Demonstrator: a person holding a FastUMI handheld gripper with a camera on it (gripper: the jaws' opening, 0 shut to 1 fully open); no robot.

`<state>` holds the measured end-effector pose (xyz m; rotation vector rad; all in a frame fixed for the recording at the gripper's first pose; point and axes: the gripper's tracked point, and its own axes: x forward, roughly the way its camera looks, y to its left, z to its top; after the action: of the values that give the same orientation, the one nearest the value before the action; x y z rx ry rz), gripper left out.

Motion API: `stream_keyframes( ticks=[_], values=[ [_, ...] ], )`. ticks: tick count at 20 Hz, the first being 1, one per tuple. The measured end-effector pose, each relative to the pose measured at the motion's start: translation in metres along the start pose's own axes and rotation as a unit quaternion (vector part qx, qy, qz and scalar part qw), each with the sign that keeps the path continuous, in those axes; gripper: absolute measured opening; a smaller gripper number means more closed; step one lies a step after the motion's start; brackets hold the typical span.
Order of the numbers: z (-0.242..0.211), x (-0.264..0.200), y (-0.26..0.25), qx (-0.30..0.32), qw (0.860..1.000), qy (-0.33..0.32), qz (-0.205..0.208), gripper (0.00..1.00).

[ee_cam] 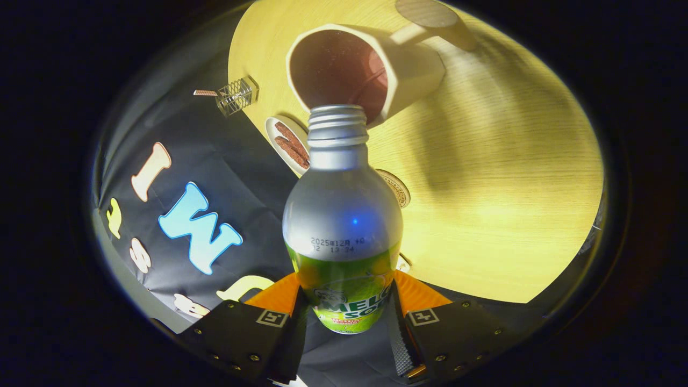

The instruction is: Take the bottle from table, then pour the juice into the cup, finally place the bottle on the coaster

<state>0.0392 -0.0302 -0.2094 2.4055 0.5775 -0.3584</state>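
Fingers (344, 317) clamp the bottle (342, 215), tipped at the cup (355, 70); pouring step, seemingly; next, right it onto the coaster (396, 187).

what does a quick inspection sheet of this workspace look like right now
surface: pale wood-grain table, bare on this side
job's things: silver aluminium bottle with green label, cap off, mouth at the rim of the cream mug with dark inside; round brown coaster behind the bottle
clutter: white plate of brown biscuits; small wire cage at the table edge
grippers: black gripper, jaws shut on the bottle's lower body
cables: nothing seen
surroundings: black cloth wall
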Motion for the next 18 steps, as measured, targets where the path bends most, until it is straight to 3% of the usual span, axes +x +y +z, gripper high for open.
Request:
stream_keyframes(
  ticks=[18],
  values=[
    [0.0083, 0.0009, -0.0031, -0.029, 0.999, -0.015, -0.002, 0.66]
  ],
)
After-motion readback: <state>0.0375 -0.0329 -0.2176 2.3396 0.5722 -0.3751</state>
